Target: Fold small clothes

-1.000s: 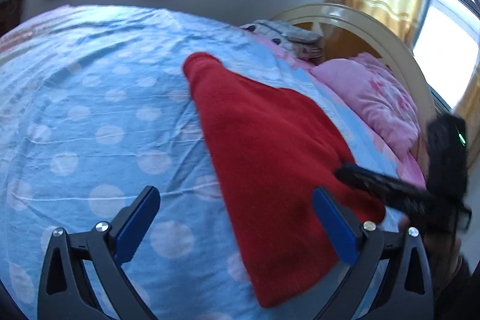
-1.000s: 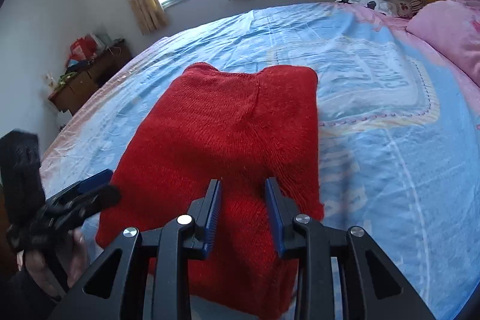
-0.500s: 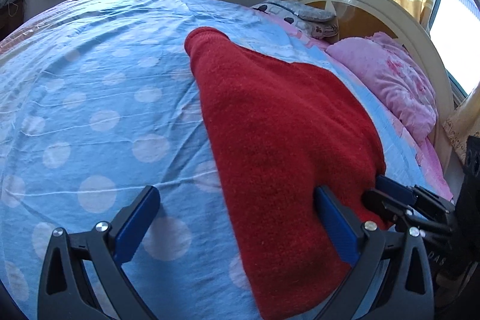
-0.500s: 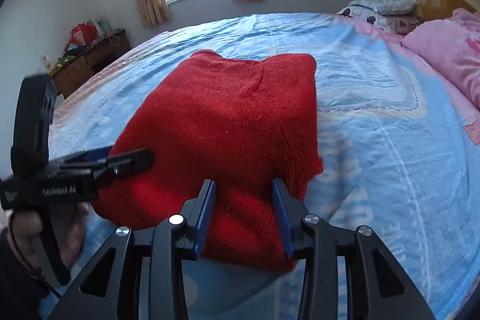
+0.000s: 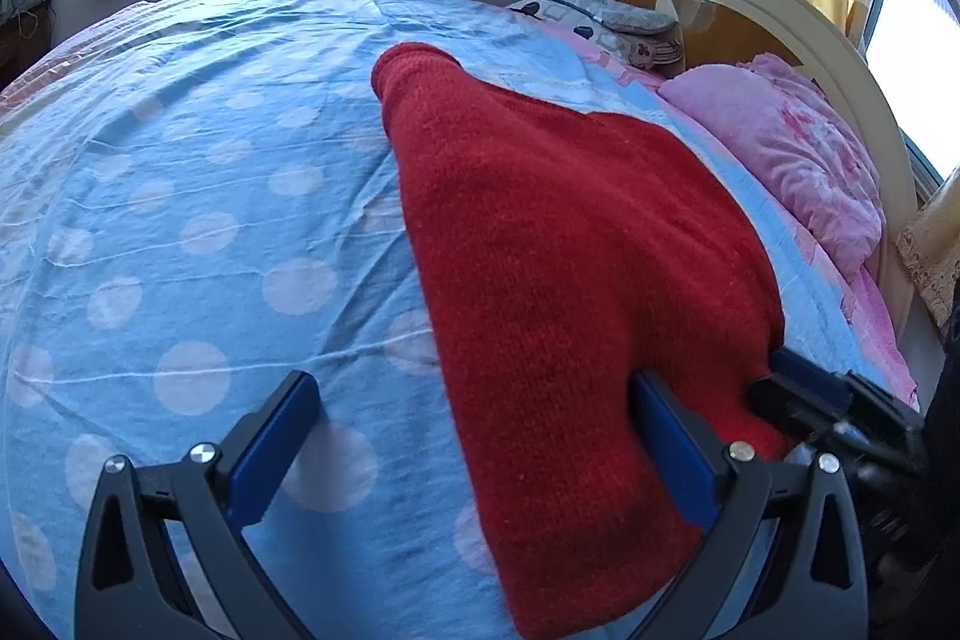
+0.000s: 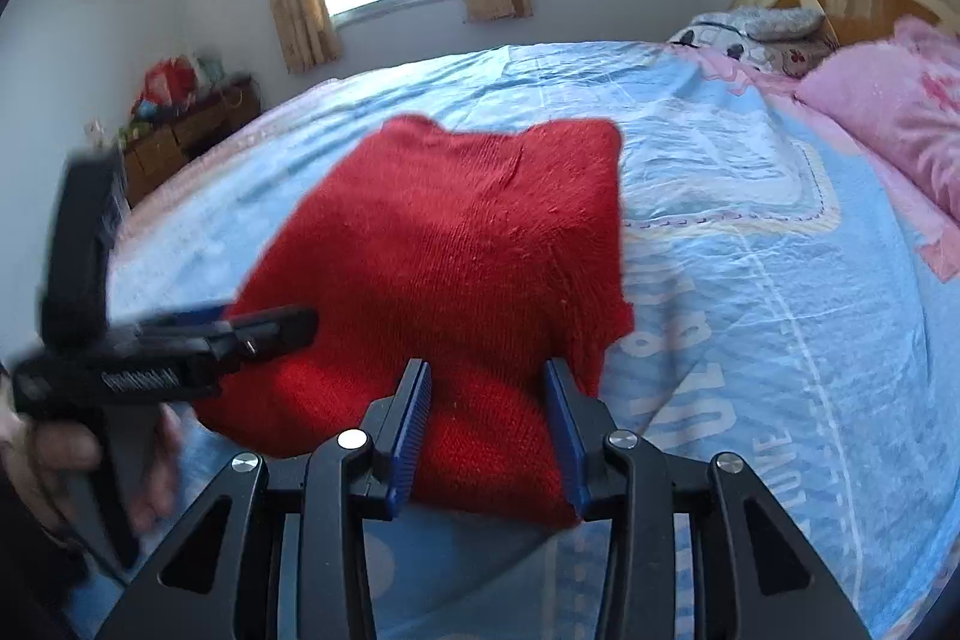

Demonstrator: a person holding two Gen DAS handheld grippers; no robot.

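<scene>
The left gripper (image 5: 474, 436) is held low with its jaws spread wide, while the right gripper (image 6: 489, 436) sits just beside it with jaws parted more narrowly, and a bare hand (image 6: 66, 460) grips the left handle.

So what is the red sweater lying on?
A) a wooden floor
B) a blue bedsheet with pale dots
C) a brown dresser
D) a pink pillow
B: the red sweater lies spread on the blue bedsheet with pale dots, while the pink pillow sits apart, up by the headboard.
</scene>
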